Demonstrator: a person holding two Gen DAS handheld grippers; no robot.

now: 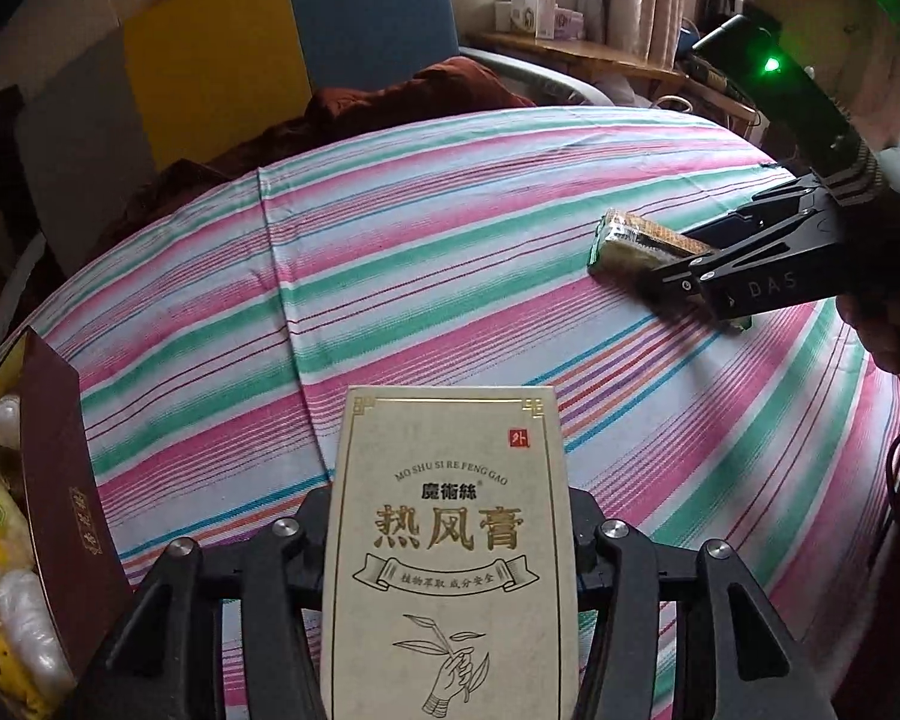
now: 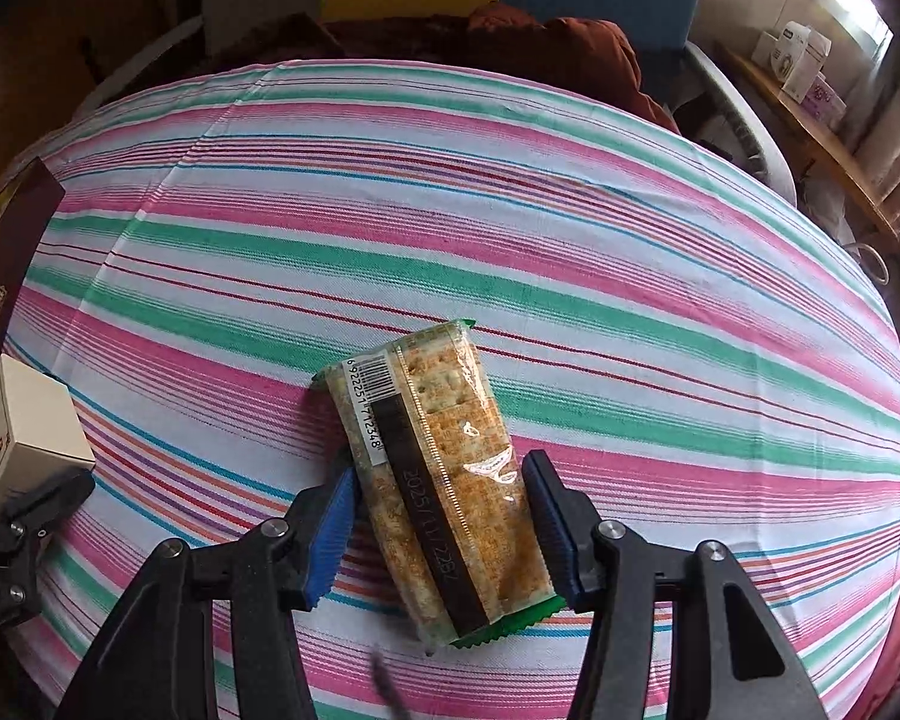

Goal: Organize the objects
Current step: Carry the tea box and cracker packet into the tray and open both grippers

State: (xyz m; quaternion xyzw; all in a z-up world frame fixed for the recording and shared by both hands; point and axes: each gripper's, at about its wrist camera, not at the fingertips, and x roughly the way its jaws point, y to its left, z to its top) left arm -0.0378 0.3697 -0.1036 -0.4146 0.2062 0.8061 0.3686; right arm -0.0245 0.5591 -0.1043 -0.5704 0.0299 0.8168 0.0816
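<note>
left gripper (image 1: 450,540) – jaws pinch upright cream box (image 1: 450,540) | right gripper (image 2: 441,516) – jaws clamp cracker pack (image 2: 432,480), long axis pointing away

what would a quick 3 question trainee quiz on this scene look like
1. True or false: the left gripper holds a cream carton printed with gold lettering.
2. What lies between the right gripper's blue pads?
A. a glass jar
B. a cracker packet in clear wrap
C. a spoon
3. Fill in: the dark red box with items inside stands at the ____ edge of the left wrist view, on the striped cloth.

Key: 1 true; 2 B; 3 left
</note>
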